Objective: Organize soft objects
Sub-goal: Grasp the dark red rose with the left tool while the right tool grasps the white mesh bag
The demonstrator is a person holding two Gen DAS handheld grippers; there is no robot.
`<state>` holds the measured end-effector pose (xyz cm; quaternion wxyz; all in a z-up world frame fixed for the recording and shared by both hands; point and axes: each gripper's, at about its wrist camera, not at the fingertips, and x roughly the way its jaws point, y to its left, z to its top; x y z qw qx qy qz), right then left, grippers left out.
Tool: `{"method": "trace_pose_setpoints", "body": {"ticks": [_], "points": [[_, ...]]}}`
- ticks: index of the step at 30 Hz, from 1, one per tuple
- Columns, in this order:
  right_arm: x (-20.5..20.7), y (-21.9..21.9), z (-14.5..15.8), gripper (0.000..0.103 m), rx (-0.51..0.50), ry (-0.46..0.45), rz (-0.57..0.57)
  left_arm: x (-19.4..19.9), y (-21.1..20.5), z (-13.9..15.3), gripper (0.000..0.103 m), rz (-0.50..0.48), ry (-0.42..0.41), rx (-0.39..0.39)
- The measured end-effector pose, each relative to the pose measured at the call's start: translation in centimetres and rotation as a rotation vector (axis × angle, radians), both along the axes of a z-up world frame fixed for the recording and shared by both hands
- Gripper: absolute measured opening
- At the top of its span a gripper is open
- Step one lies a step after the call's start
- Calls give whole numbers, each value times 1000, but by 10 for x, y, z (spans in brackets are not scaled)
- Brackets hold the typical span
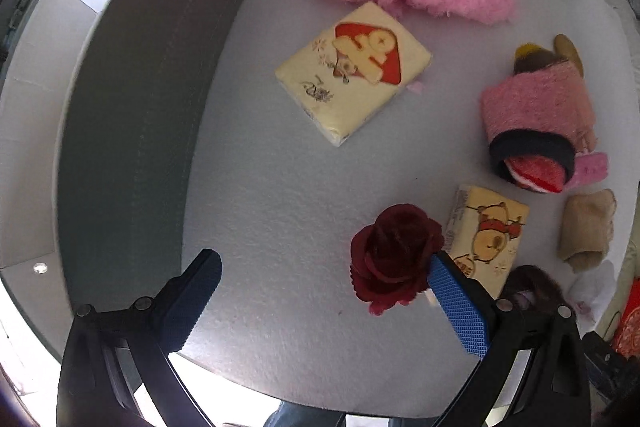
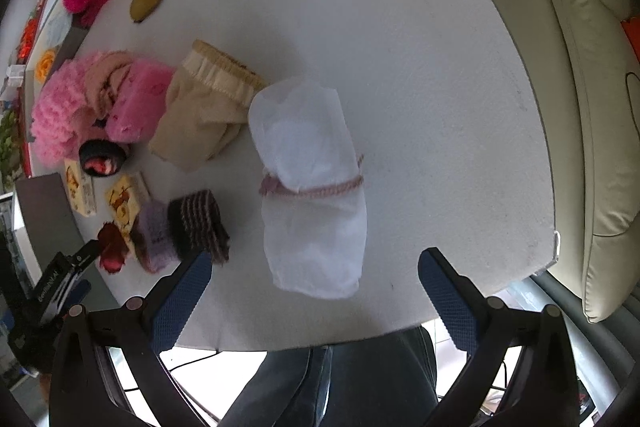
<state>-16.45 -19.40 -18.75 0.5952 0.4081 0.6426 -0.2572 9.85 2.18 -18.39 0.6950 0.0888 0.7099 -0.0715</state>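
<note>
Both your grippers hang spread wide, holding nothing. Your left gripper [image 1: 326, 287] has the dark red rose [image 1: 394, 257] just inside its right finger; closing now could pinch only petals and nudge the tissue pack [image 1: 486, 231]. Your right gripper [image 2: 316, 281] frames the white cloth bundle's [image 2: 310, 187] near edge.

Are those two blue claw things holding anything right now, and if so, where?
No, nothing is held. The left gripper has open jaws beside the red fabric rose; the right gripper is open over the white cloth bundle.
</note>
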Motion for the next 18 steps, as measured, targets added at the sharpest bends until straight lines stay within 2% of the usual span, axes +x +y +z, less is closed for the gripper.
{"method": "trace_pose_setpoints", "body": {"ticks": [7, 12, 18], "points": [[4, -2, -28, 103, 1, 69, -13, 2, 10, -15, 103, 22, -8, -11], [10, 0, -48, 103, 0, 109, 25, 7, 14, -28, 103, 32, -5, -15], [15, 3, -63, 103, 5, 136, 60, 11, -4, -39, 103, 6, 27, -15]]}}
